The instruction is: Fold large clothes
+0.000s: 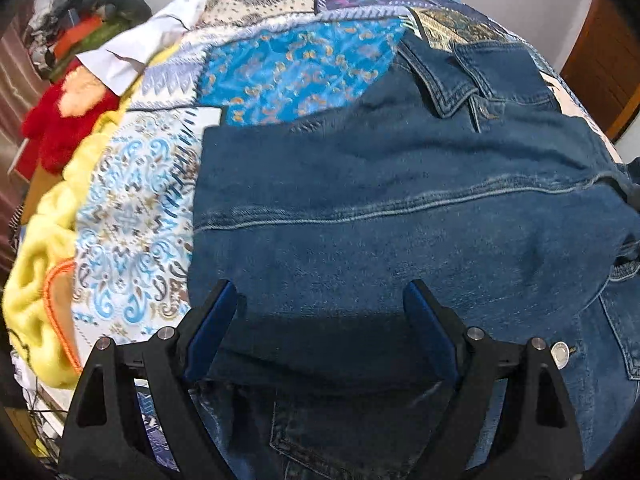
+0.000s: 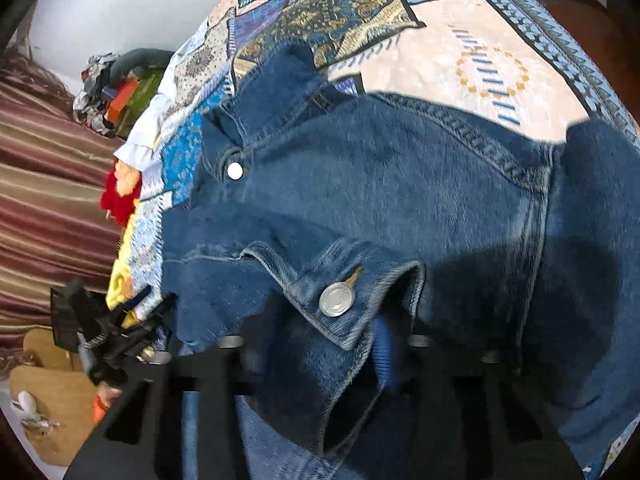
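Denim jacket (image 1: 400,208) lies flat on the patchwork bedspread (image 1: 296,64), partly folded; a long seam runs crosswise to the left gripper's line of sight.

Left gripper (image 1: 320,300): jaws spread wide, nothing between them, poised just above the denim panel. The cloth lies directly ahead of and beneath the jaws, its long axis running side to side across them. Collar (image 1: 452,80) sits far ahead and to the right.

Right gripper (image 2: 316,344): fingers mostly buried under denim. A buttoned cuff or tab (image 2: 340,296) drapes over them, silver button (image 2: 337,299) right above the jaws. Probably pinching that fold, but I cannot tell for sure.

Judgement: the right hand is nearer the loose sleeve end. The left is placed to take the near edge and carry it forward toward the collar.
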Demonstrator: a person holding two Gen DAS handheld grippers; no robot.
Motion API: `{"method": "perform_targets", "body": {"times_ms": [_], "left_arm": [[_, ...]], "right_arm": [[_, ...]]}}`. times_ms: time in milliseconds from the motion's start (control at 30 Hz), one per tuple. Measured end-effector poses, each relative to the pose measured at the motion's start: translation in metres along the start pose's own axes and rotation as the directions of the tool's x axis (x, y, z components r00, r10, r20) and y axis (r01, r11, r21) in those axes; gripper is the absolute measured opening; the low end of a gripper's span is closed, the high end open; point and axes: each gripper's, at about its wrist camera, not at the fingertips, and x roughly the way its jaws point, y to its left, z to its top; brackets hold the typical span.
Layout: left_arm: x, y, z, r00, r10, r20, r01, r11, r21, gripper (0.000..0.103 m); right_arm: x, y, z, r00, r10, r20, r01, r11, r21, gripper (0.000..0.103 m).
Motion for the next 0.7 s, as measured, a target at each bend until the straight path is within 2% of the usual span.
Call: {"method": "perform_targets", "body": {"times_ms": [200, 300, 367, 433, 567, 667, 700], "left_arm": [[-0.017, -0.017, 0.010, 0.997, -0.061, 0.046, 0.059, 0.997, 0.048, 0.086], [-0.022, -0.033, 0.014, 0.994, -0.095, 0.052, 0.091, 0.992, 0.086, 0.086], [-0.019, -0.045, 0.015, 0.994, -0.098, 0.036, 0.093, 0.989, 0.118, 0.086], [-0.012, -0.055, 0.013, 0.997, -0.071, 0.019, 0.067, 0.987, 0.148, 0.086], [-0.004, -0.060, 0.009, 0.999, -0.041, 0.019, 0.037, 0.987, 0.159, 0.087], [-0.002, -0.056, 0.008, 0.999, -0.052, 0.012, 0.050, 0.989, 0.141, 0.089], [-0.001, -0.055, 0.008, 0.998, -0.057, 0.008, 0.055, 0.989, 0.134, 0.089]], "right_arm": [[-0.046, 0.050, 0.019, 0.990, 0.006, 0.140, 0.021, 0.981, -0.191, 0.030], [-0.057, 0.072, 0.020, 0.979, -0.035, 0.203, 0.095, 0.952, -0.292, 0.030], [-0.054, 0.071, 0.019, 0.977, -0.073, 0.203, 0.135, 0.940, -0.312, 0.030], [-0.042, 0.065, 0.017, 0.969, -0.149, 0.197, 0.207, 0.926, -0.315, 0.031], [-0.010, 0.036, 0.007, 0.956, -0.269, 0.119, 0.293, 0.904, -0.312, 0.032], [0.003, 0.021, -0.004, 0.941, -0.327, 0.088, 0.338, 0.885, -0.322, 0.045], [0.002, 0.019, -0.008, 0.931, -0.349, 0.111, 0.365, 0.870, -0.331, 0.055]]}}
